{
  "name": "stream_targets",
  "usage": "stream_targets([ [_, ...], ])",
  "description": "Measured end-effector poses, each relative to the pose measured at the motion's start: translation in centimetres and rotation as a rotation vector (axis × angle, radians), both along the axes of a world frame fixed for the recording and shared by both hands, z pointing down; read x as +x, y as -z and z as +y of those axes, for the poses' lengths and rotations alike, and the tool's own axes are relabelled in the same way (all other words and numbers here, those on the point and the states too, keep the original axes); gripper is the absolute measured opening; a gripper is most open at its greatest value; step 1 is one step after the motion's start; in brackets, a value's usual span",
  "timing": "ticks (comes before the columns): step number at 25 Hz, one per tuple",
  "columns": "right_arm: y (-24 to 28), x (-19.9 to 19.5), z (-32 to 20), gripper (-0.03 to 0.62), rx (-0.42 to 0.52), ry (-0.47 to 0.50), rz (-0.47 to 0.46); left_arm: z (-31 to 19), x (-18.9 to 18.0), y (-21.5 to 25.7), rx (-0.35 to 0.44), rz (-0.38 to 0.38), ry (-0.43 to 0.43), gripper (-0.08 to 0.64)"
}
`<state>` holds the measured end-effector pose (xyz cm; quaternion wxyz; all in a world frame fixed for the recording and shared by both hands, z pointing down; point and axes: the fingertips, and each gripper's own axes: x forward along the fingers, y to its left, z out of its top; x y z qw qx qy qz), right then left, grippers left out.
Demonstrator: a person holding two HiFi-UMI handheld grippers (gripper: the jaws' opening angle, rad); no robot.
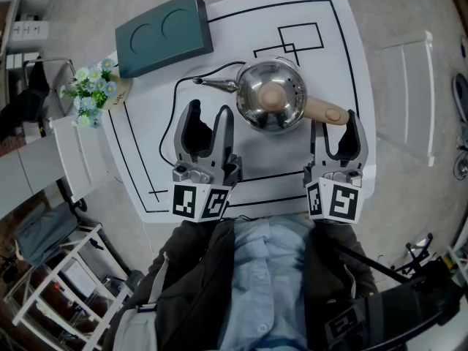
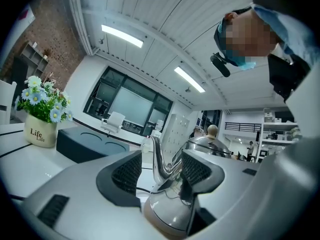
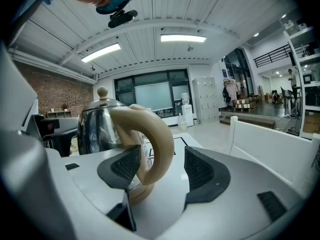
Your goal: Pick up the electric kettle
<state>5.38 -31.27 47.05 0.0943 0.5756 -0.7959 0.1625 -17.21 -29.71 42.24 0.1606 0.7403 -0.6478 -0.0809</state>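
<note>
A shiny steel electric kettle (image 1: pixel 270 93) with a beige lid knob stands on the white table (image 1: pixel 344 64); its beige handle (image 1: pixel 325 112) points right and its thin spout (image 1: pixel 216 85) points left. My left gripper (image 1: pixel 210 112) is open just in front of the kettle's left side. In the left gripper view the spout (image 2: pixel 158 159) shows ahead between the pads, untouched by my left gripper (image 2: pixel 160 171). My right gripper (image 1: pixel 335 123) is open with the handle's end between its fingertips. In the right gripper view the handle (image 3: pixel 156 139) arches close to the left pad of my right gripper (image 3: pixel 162 166).
A dark teal box (image 1: pixel 162 34) with two round recesses lies at the table's far left. Beside it stands a pot of flowers (image 1: pixel 93 90). A black cord (image 1: pixel 175 115) loops left of the kettle. A white chair (image 1: pixel 406 93) stands right of the table, a white rack (image 1: pixel 58 284) at lower left.
</note>
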Motion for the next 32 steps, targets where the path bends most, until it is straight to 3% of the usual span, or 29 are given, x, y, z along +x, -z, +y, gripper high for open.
stream_targets([
  [32,-0.5,0.5,-3.0,0.258,-0.010,-0.025,0.017,-3.0,-1.0,-1.2,-0.006,0.014,0.020,0.252],
])
